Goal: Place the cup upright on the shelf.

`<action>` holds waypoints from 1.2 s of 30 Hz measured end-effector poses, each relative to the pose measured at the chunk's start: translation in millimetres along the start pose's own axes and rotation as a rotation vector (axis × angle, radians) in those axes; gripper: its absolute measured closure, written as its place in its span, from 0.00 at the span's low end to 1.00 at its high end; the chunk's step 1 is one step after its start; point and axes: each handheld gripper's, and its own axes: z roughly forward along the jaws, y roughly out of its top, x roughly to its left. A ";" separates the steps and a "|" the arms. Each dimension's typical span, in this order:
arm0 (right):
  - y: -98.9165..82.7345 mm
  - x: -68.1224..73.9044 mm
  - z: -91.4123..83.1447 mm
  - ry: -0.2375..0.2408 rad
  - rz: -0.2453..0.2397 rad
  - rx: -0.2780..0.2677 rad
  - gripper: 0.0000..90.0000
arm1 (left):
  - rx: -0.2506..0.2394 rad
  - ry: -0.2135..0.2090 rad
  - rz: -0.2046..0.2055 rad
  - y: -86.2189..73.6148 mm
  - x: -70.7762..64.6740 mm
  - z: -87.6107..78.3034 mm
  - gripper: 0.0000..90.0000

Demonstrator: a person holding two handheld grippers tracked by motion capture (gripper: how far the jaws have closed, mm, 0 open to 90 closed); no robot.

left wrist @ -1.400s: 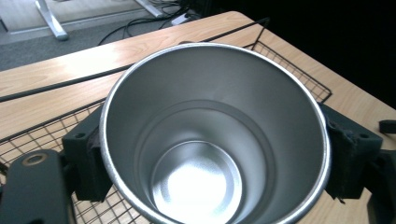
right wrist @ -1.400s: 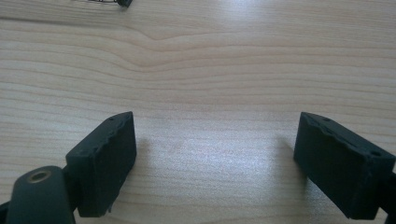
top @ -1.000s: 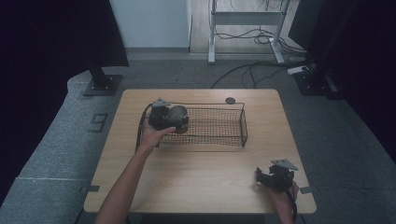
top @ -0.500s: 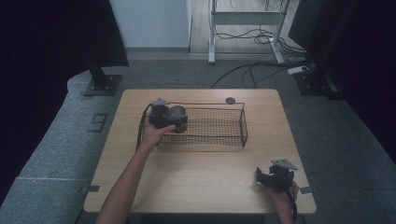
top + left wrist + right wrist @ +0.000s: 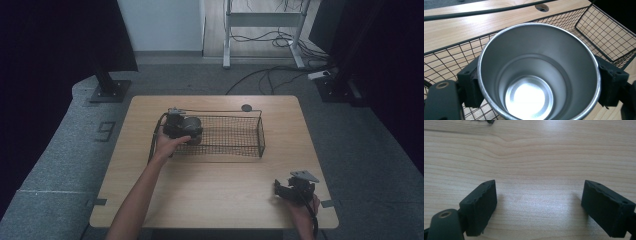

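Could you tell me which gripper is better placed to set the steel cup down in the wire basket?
Left. The left gripper already clamps the steel cup over the wire basket; the right gripper sits open at the table's near edge.

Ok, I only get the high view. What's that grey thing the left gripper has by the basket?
Observer: A shiny metal cup, clamped between the jaws of the left gripper.
Operator: Is anything inside it?
Observer: No. The left gripper view looks straight in, and the bottom is bare.
Operator: What about the right gripper?
Observer: The right gripper has its jaws wide apart just above the wooden table, with nothing between them.
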 end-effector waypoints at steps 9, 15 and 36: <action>0.0 0.0 0.0 0.000 0.000 0.000 0.14 | 0.029 0.014 -0.004 -3.5 1.8 7.2 0.16; 0.0 0.0 0.0 0.000 0.000 0.000 0.14 | 0.047 0.023 -0.003 -6.0 0.5 13.0 0.16; 0.0 0.0 0.0 0.000 0.000 0.000 0.14 | 0.102 0.053 -0.016 -15.3 3.7 26.8 0.16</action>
